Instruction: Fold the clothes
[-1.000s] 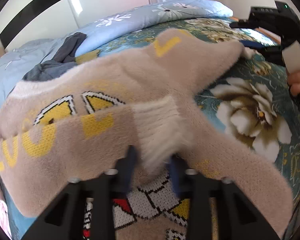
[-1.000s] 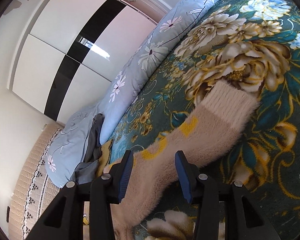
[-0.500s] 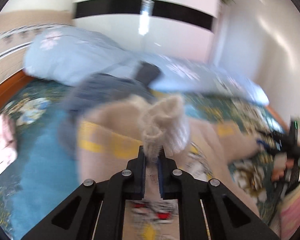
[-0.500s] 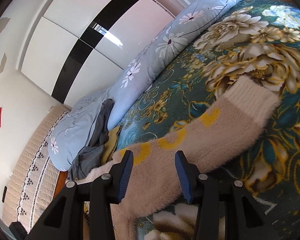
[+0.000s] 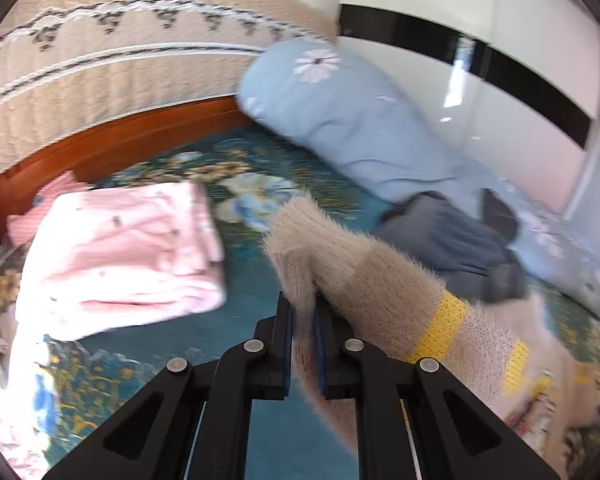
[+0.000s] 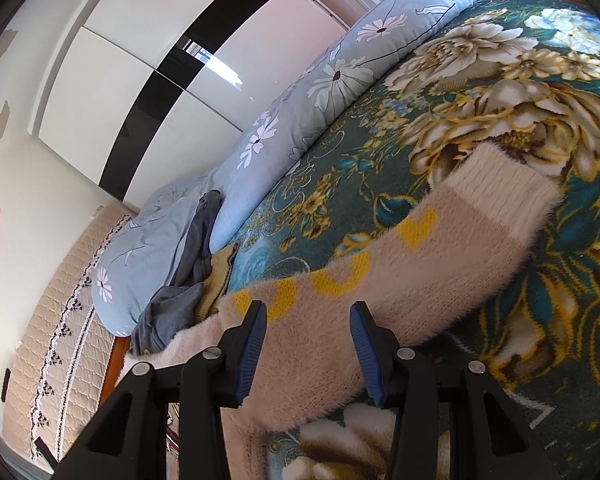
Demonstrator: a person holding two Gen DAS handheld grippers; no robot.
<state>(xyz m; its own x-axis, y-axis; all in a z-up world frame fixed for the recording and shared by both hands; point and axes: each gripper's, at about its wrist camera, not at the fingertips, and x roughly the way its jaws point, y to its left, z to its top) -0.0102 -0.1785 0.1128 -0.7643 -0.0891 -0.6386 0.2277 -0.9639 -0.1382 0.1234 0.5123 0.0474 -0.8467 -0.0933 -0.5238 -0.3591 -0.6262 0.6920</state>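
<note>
A fuzzy beige sweater [image 5: 384, 288] with yellow letters lies on the floral bed. My left gripper [image 5: 303, 316] is shut on the cream cuff of one sleeve [image 5: 300, 240] and holds it lifted above the bedspread. In the right wrist view the other sleeve [image 6: 412, 264] lies stretched out flat, its cream cuff [image 6: 504, 184] at the far end. My right gripper [image 6: 308, 316] is open and empty, hovering just over that sleeve near the shoulder.
A folded pink garment [image 5: 120, 248] lies on the bed to the left. A grey garment [image 5: 448, 240] rests against a long blue floral pillow [image 5: 352, 120]. The padded headboard [image 5: 100, 68] and white wardrobe doors [image 6: 140, 80] stand behind.
My left gripper has closed on the sleeve cuff and swung it left toward the headboard side. My right gripper has stayed open and shifted slightly along the other sleeve.
</note>
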